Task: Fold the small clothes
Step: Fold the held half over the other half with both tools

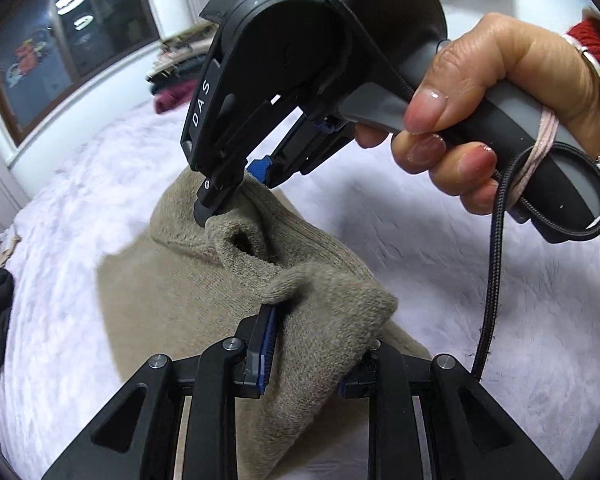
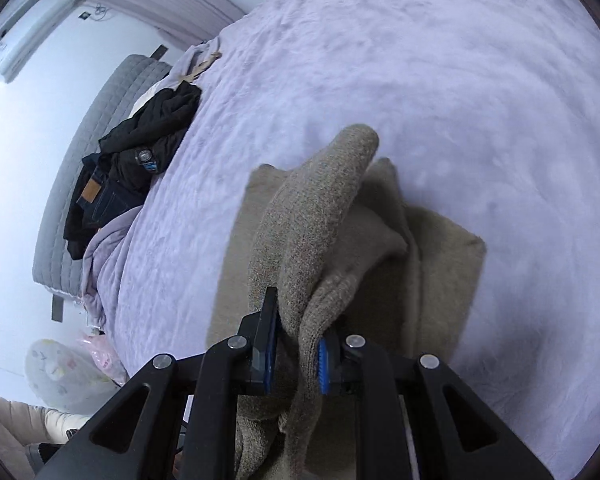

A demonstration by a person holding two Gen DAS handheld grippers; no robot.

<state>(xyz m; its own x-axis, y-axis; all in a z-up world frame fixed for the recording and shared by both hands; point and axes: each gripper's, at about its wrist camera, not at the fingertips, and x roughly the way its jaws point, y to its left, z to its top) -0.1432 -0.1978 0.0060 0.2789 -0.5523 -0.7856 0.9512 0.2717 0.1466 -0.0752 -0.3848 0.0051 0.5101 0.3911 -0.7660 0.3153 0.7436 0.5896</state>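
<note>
Garment: a beige knitted sweater lies partly on the pale lilac fleece blanket, one edge lifted off it.
Left gripper: jaws narrow, clamped on a bunched fold of the knit.
Right gripper: jaws narrow, pinching a raised fold; in the left view its tips bite the knit near what seems to be the collar.
Right hand: wrapped round the handle, red cuff at the wrist.
Bedside: dark clothes heaped at the blanket's edge.

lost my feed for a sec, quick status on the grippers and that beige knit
Left gripper shut on beige knit. Right gripper shut on it too. Knit partly lifted off lilac blanket. Nothing in the way.
</note>
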